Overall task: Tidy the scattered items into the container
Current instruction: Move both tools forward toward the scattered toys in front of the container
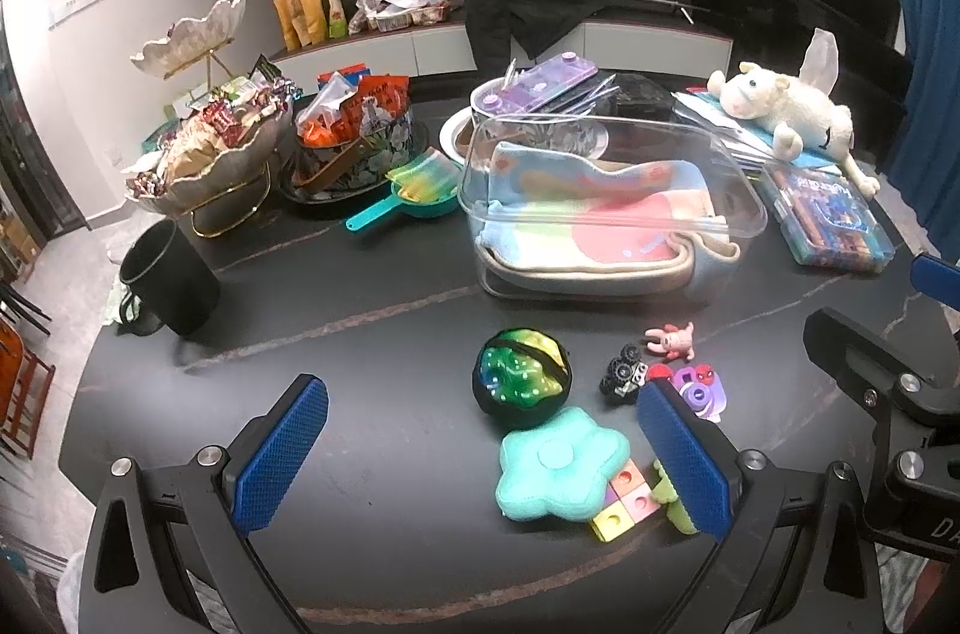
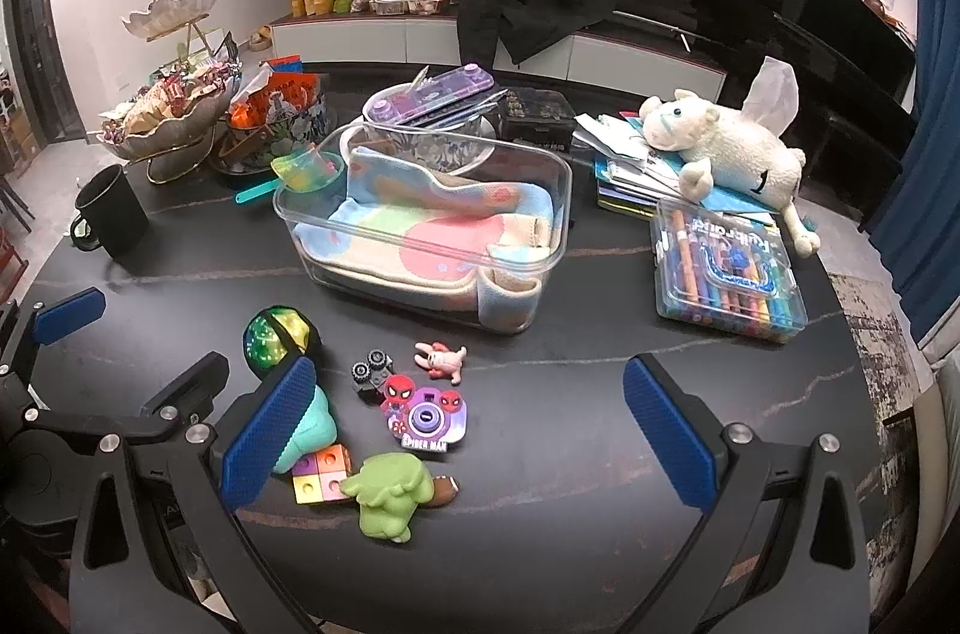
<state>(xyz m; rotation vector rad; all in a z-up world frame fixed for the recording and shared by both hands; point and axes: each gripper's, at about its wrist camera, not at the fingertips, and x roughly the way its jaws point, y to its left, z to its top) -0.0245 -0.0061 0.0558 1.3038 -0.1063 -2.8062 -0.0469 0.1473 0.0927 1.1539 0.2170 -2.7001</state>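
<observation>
A clear plastic container [image 1: 744, 190] [image 2: 561, 190] with a pastel cloth inside stands mid-table. In front of it lie small toys: a green glitter ball [image 1: 521, 377] [image 2: 273, 337], a teal star cushion [image 1: 561, 463] [image 2: 312, 424], coloured cubes [image 1: 624, 505] [image 2: 321, 475], a black toy truck [image 1: 624, 377] [image 2: 371, 371], a pink bunny figure [image 1: 673, 340] [image 2: 441, 359], a purple Spider-Man toy camera [image 1: 702, 388] [image 2: 425, 417] and a green plush figure [image 2: 389, 499]. My left gripper [image 1: 480, 448] hovers open over the table near the star. My right gripper [image 2: 480, 430] is open above the camera and the plush.
A black mug [image 1: 171, 277] [image 2: 114, 214] stands at left, near snack bowls [image 1: 222, 154] and a floral tin [image 1: 354, 148]. A marker case [image 2: 729, 268], a book stack and a white plush sheep [image 2: 726, 148] sit at right. A bowl with a purple case [image 2: 432, 118] is behind the container.
</observation>
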